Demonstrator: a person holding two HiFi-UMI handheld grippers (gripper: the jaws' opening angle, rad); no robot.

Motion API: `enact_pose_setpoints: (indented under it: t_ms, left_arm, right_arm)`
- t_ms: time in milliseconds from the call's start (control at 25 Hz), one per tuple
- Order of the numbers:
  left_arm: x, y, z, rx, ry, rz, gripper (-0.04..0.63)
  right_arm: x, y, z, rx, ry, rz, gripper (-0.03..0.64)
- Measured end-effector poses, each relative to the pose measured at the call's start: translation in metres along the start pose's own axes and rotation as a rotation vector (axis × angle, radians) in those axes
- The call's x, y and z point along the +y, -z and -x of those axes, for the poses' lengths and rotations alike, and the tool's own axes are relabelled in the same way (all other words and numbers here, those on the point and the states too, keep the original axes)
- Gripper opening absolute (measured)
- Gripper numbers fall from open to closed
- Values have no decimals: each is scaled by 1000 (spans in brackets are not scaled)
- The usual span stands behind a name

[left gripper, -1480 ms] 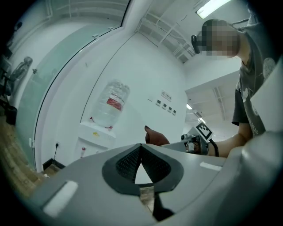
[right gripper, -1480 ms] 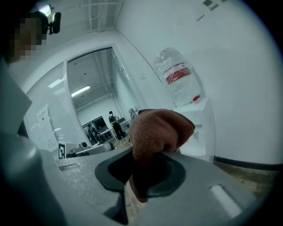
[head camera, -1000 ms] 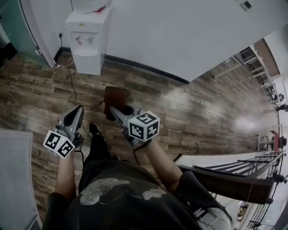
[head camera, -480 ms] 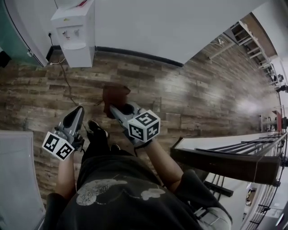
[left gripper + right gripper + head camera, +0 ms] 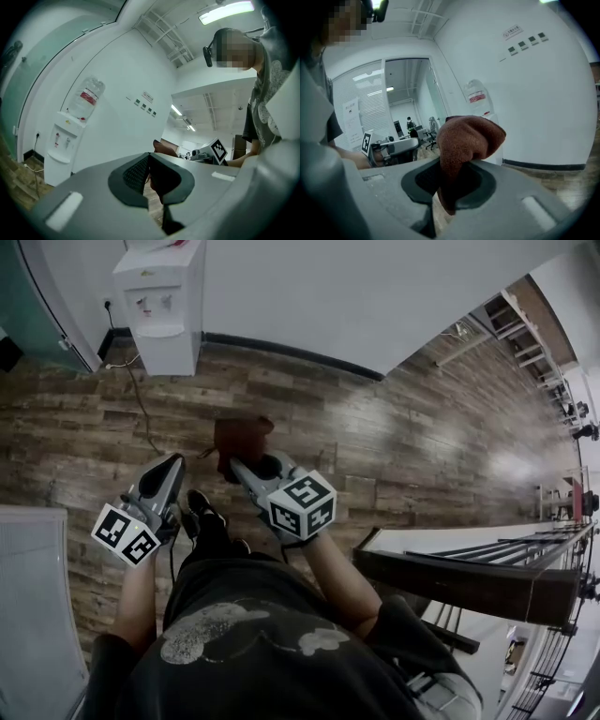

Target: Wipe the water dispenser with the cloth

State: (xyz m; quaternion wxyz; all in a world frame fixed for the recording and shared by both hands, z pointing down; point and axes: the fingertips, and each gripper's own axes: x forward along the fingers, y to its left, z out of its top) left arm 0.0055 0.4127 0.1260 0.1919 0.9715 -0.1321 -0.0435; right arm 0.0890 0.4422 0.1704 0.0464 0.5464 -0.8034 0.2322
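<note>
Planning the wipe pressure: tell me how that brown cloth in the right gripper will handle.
Likely floppy: the cloth droops over the right gripper. Probably light: one pinch holds it. Its fuzzy nap suggests grip, not slip.

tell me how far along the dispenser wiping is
Done: the cloth is clamped in the right gripper. In hand: getting to the water dispenser, which stands apart by the wall. Left: all the wiping. The left gripper is shut, empty.

Bright indoor light, heavy fisheye warping
</note>
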Motion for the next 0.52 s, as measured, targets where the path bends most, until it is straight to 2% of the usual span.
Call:
enact_pose_setpoints:
  t_ms: [240, 520]
  left_arm:
    - [0, -9, 16, -43, -40, 15, 11]
    - [-14, -1, 40, -27, -92, -3, 11]
  right_arm:
    - [11, 8, -3, 28, -29, -12, 52]
    - [32, 19, 5, 53, -67, 16, 52]
